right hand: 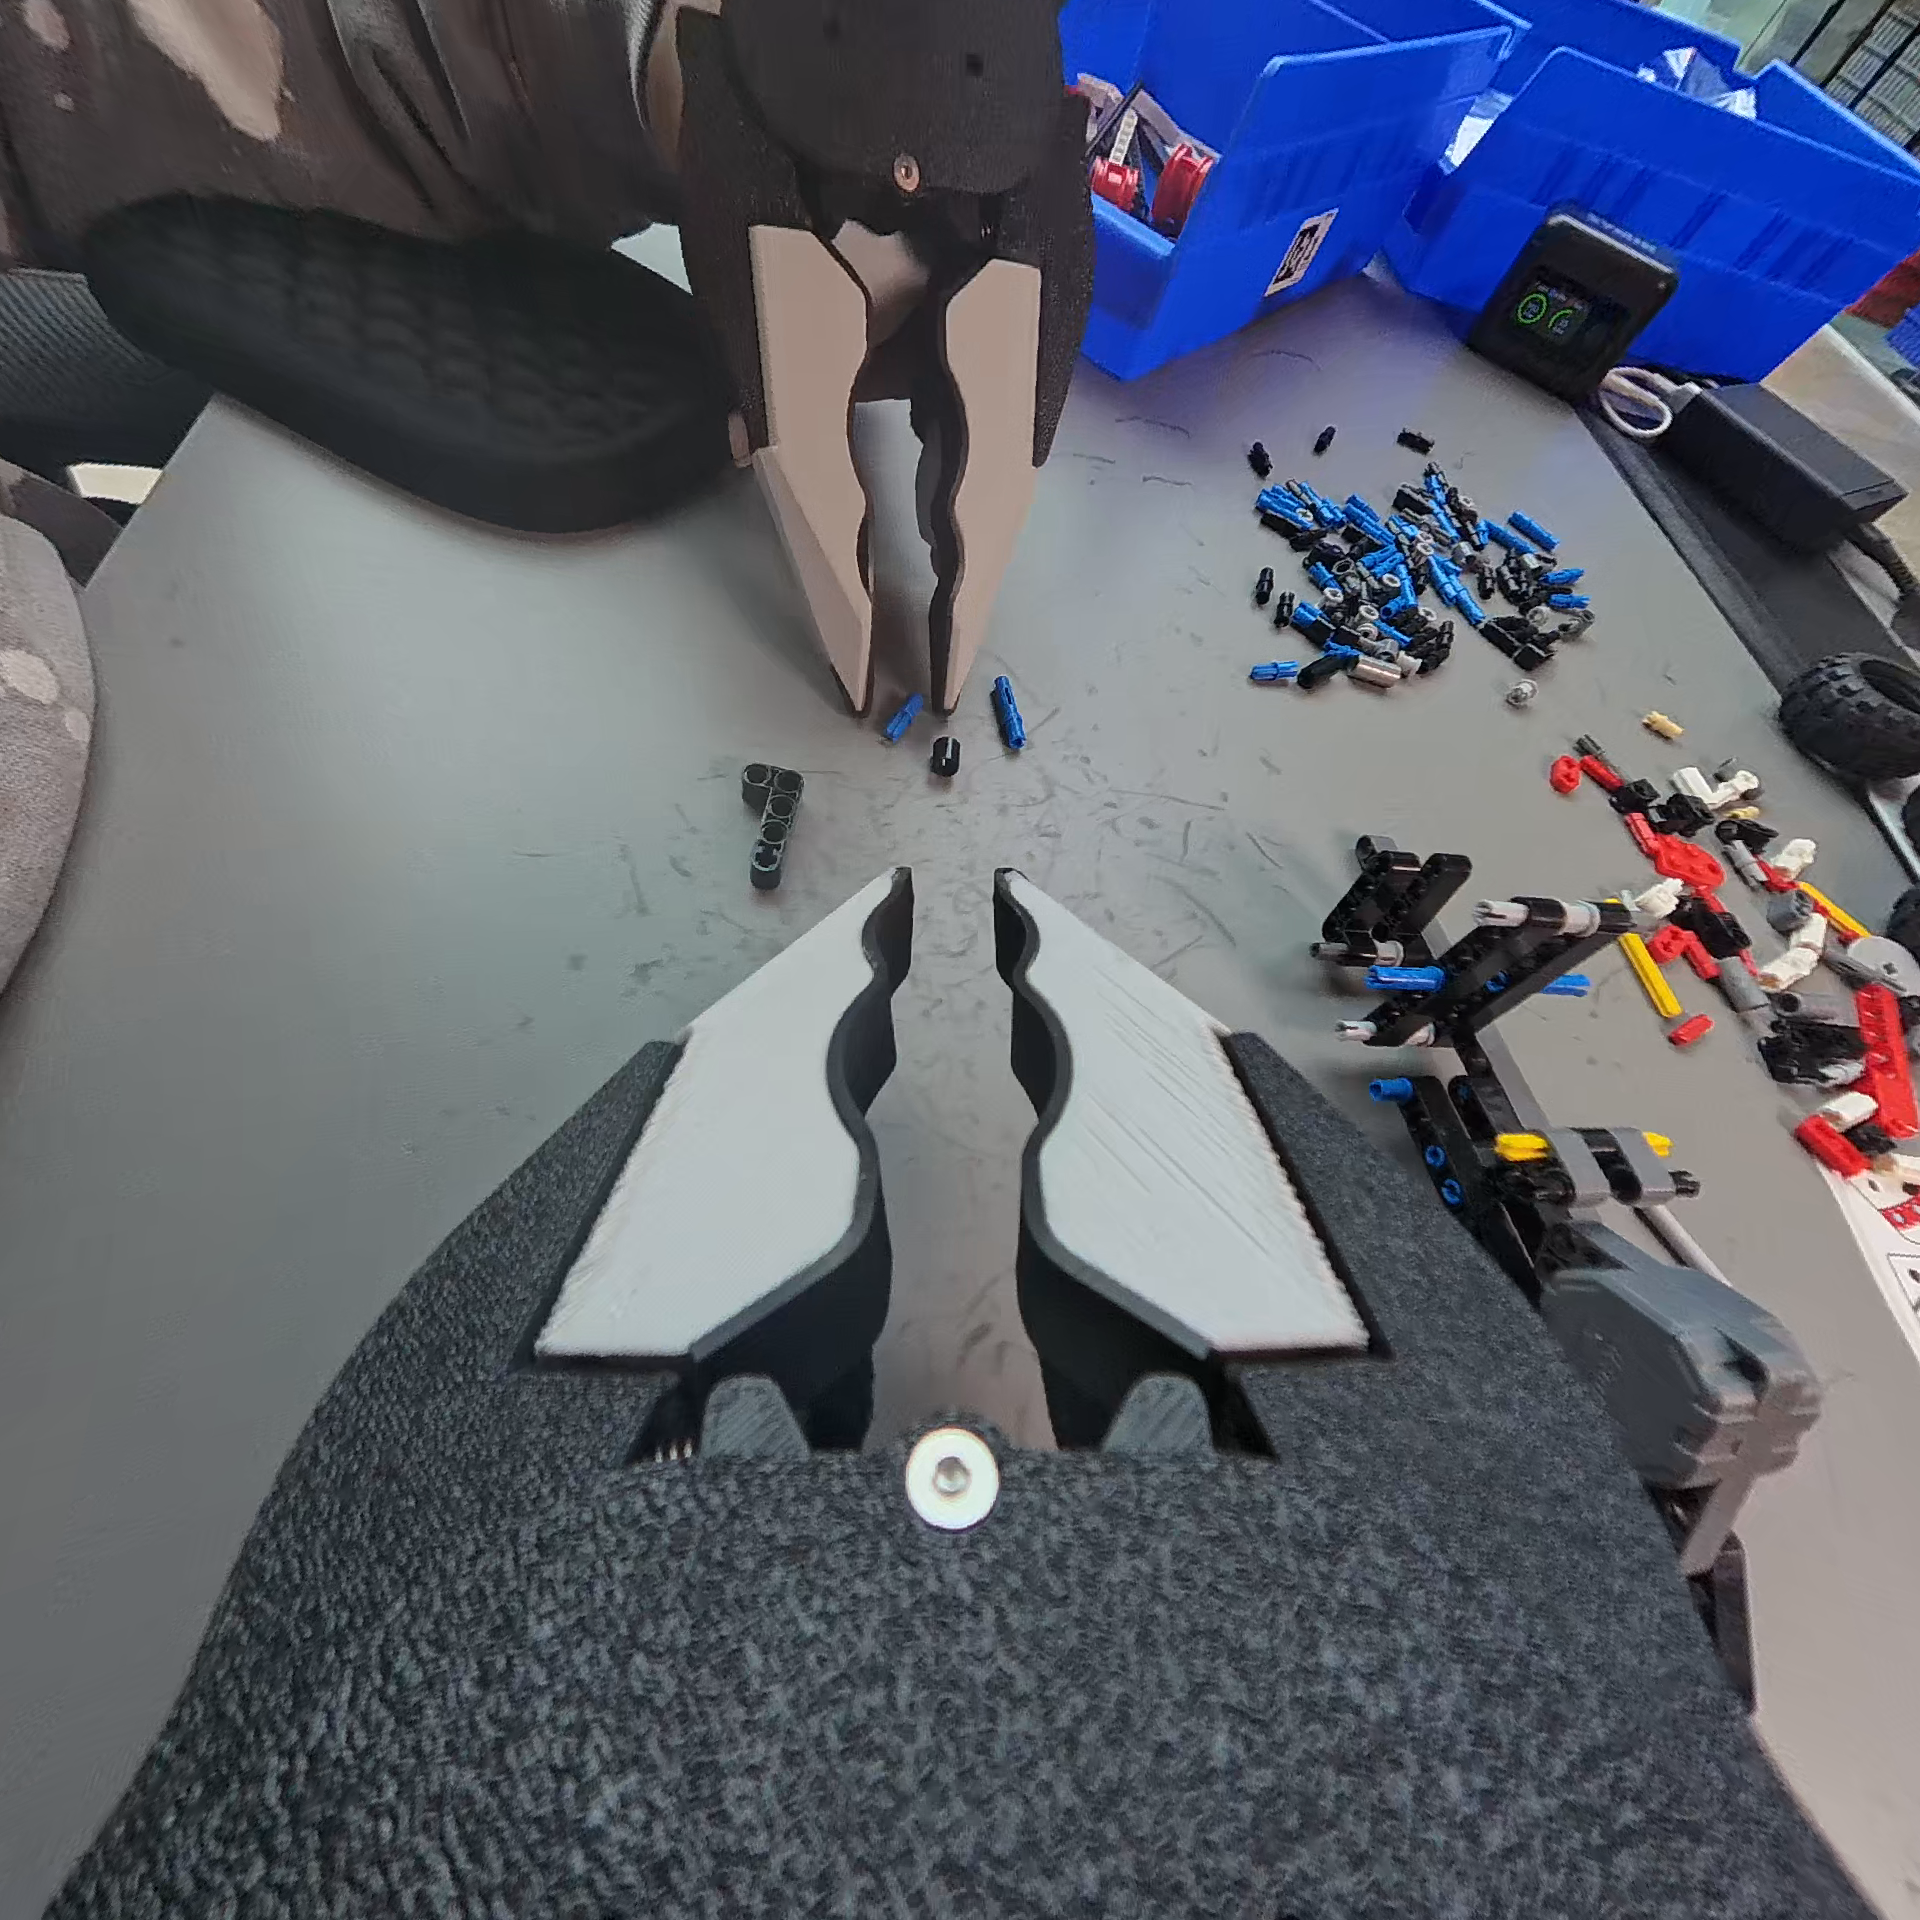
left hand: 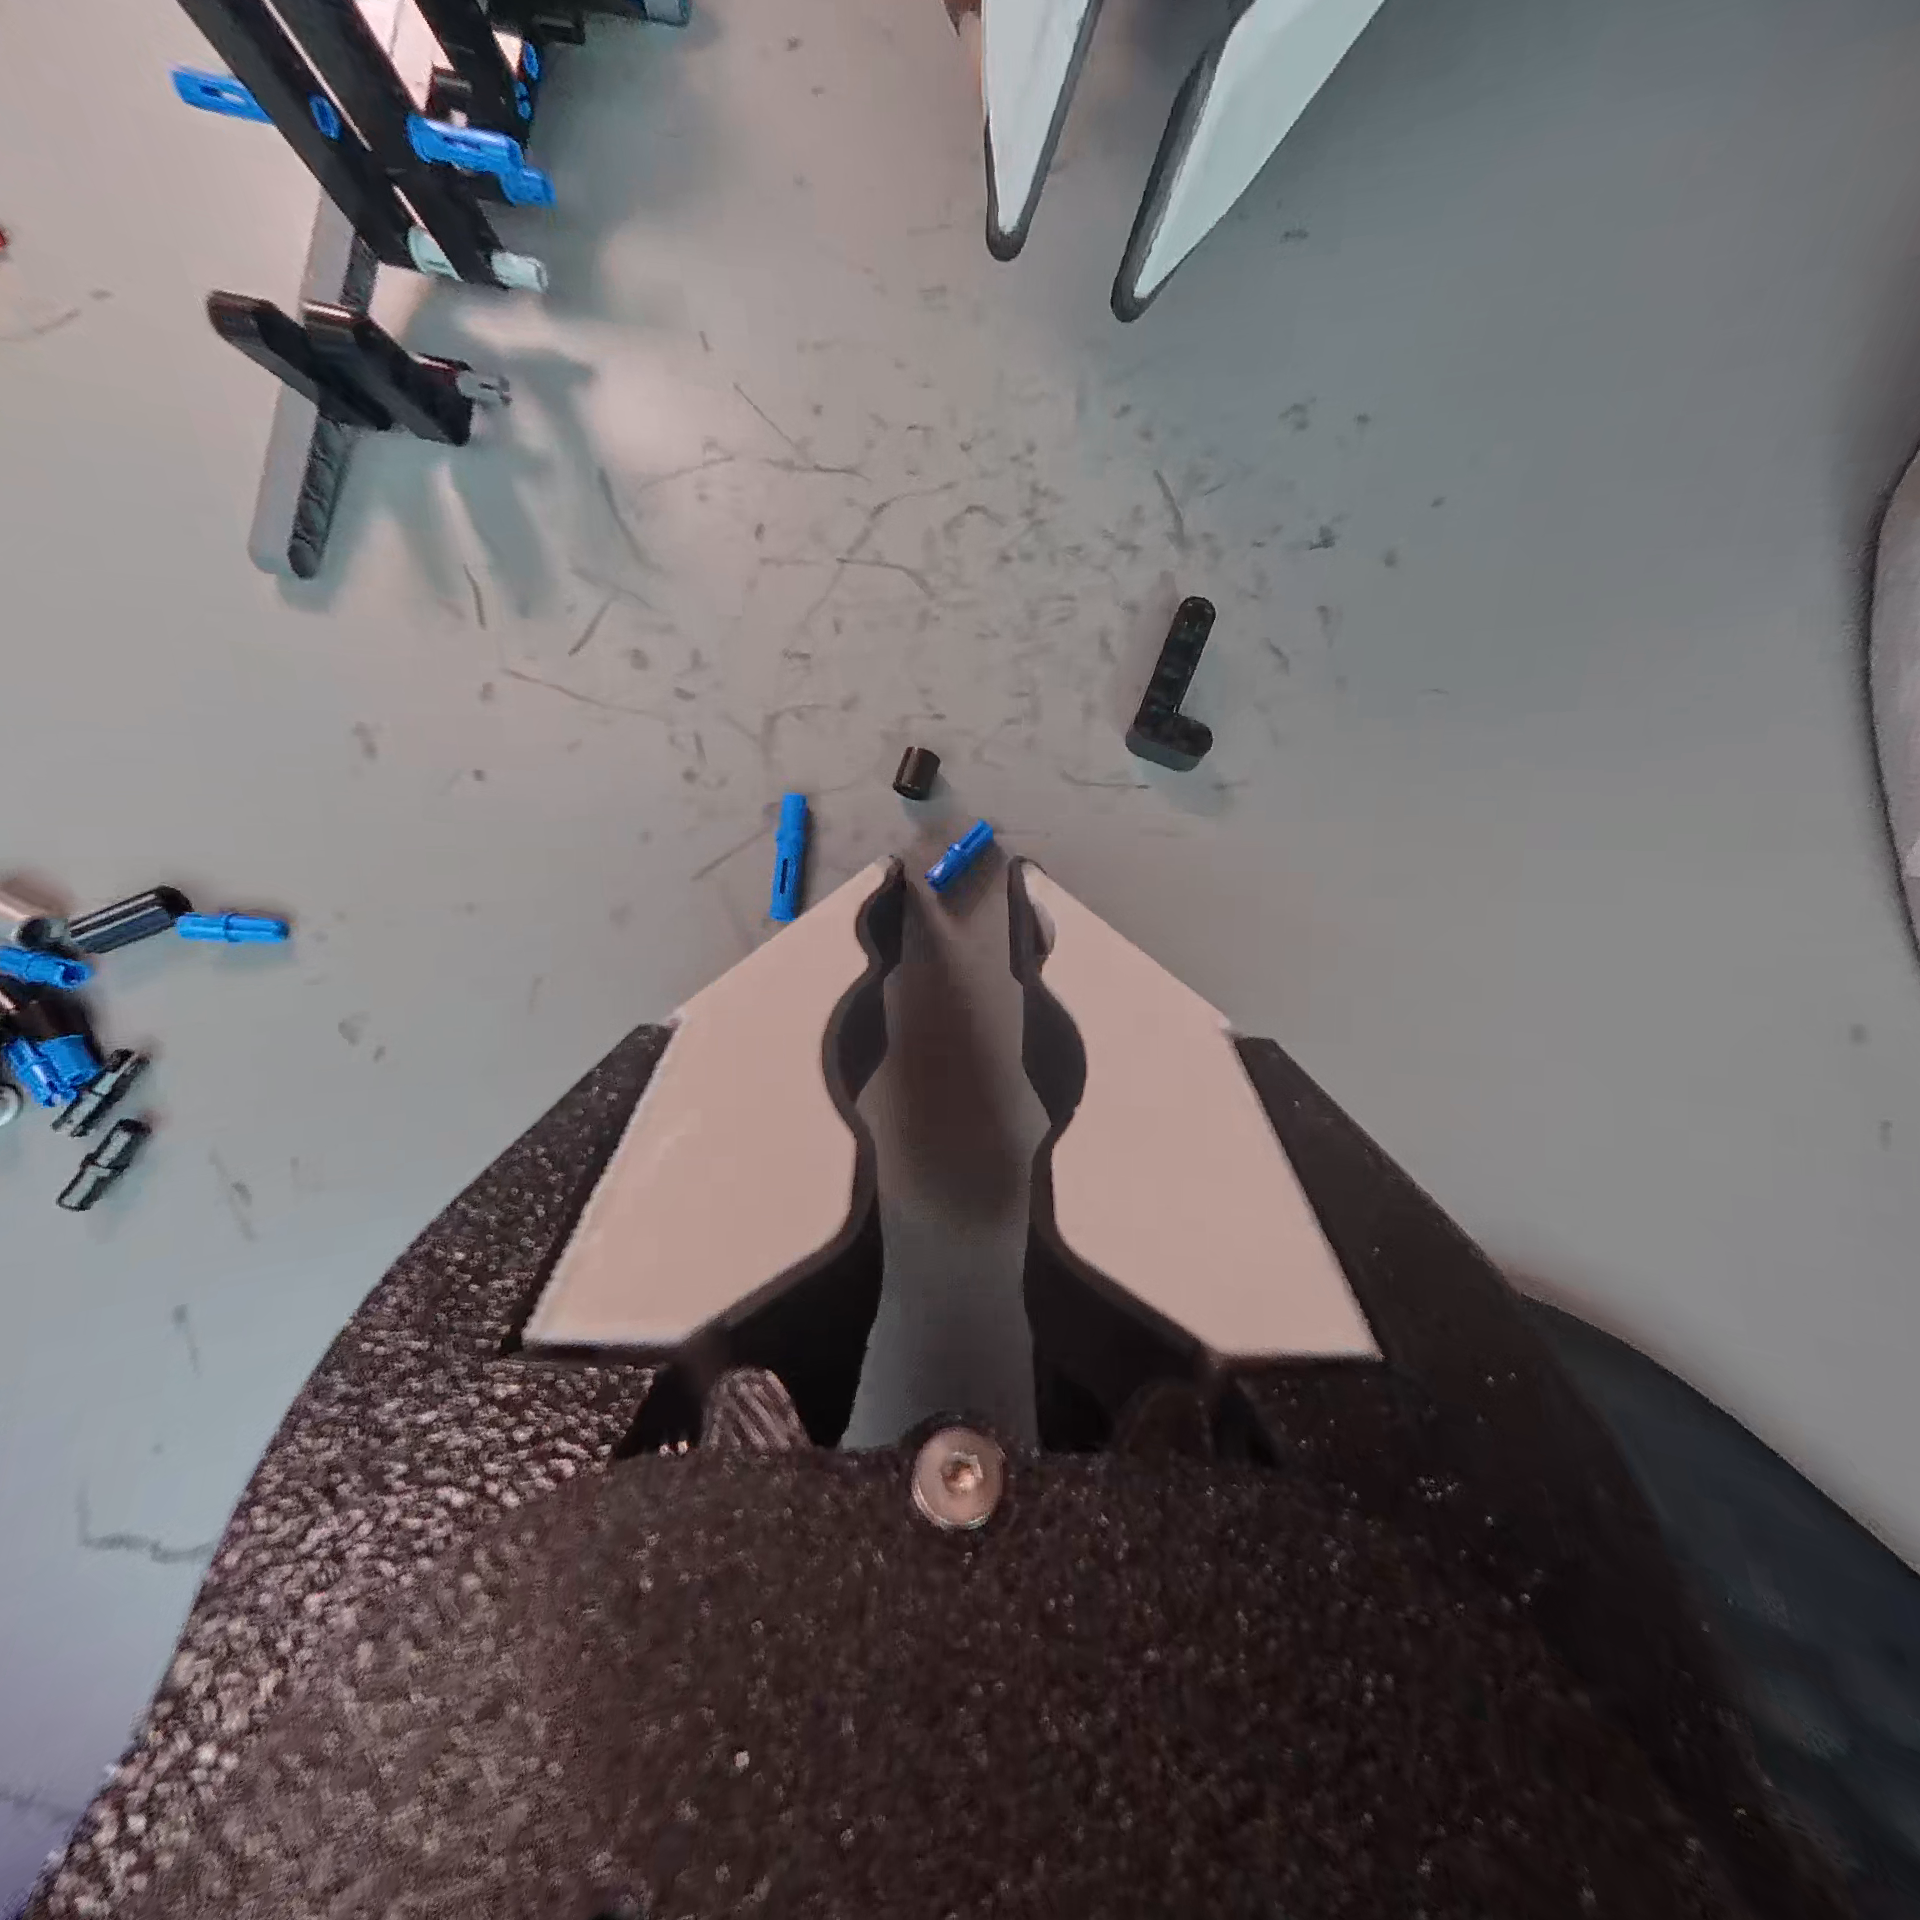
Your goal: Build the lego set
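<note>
A small blue pin [left hand: 958, 854] lies on the grey table, right between the fingertips of my left gripper [left hand: 956, 871], which is open and lowered to the table around it. The right wrist view shows this too: the left gripper [right hand: 902, 709] straddles the pin [right hand: 902, 717]. A second blue pin [left hand: 790, 857] [right hand: 1008, 712], a black bush [left hand: 914, 771] [right hand: 942, 755] and a black L-shaped beam [left hand: 1172, 686] [right hand: 774, 821] lie close by. My right gripper [right hand: 951, 881] is open and empty, held above the table facing the left one. The half-built black frame [right hand: 1455, 977] [left hand: 395, 177] lies to its right.
A pile of blue and black pins [right hand: 1423, 571] lies at the back right, and red, white and yellow parts [right hand: 1766, 935] at the right edge. Blue bins [right hand: 1299, 156], a small screen device [right hand: 1569, 301], a black adapter [right hand: 1787, 468] and a tyre [right hand: 1849, 717] stand behind.
</note>
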{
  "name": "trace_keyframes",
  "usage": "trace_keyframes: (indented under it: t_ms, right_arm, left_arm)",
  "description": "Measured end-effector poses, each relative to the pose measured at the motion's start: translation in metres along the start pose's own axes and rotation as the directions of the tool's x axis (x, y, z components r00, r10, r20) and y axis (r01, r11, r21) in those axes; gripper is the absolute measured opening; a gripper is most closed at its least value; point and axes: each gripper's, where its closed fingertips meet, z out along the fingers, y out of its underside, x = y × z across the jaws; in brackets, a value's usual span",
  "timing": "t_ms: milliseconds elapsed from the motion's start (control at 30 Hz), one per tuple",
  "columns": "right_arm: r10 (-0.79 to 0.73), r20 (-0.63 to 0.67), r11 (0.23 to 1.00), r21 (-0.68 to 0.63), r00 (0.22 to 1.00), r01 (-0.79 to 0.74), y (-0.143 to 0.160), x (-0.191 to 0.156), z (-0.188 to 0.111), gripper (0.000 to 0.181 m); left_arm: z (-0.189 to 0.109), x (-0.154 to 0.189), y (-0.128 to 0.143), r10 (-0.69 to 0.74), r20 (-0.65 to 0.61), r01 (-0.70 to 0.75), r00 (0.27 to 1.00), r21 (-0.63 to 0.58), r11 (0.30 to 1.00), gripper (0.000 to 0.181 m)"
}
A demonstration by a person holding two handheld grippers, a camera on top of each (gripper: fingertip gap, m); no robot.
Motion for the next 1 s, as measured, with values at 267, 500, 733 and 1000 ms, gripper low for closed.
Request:
trace_keyframes:
  t_ms: [267, 500, 733, 1000]
  right_arm:
    - [0.003, -0.012, 0.999, 0.033, 1.000, -0.002, -0.008, 0.001, -0.001, 0.014]
    - [-0.050, -0.247, 0.969, 0.222, 0.968, 0.107, -0.056, 0.024, -0.018, 0.014]
    - [-0.151, -0.486, 0.934, 0.216, 0.861, 0.286, -0.081, 0.039, -0.034, 0.026]
    - [-0.164, -0.505, 0.928, 0.213, 0.847, 0.306, -0.082, 0.040, -0.038, 0.020]
  left_arm:
    - [-0.010, 0.001, -0.023, -0.038, -0.020, 0.040, 0.999, 0.138, 0.990, 0.007]
    - [-0.054, -0.015, -0.103, -0.305, -0.247, 0.392, 0.920, 0.581, 0.713, 0.007]
    - [-0.056, -0.007, -0.152, -0.331, -0.631, 0.710, 0.701, 0.573, 0.409, 0.006]
    - [-0.055, -0.006, -0.161, -0.292, -0.809, 0.857, 0.510, 0.447, 0.258, 0.006]
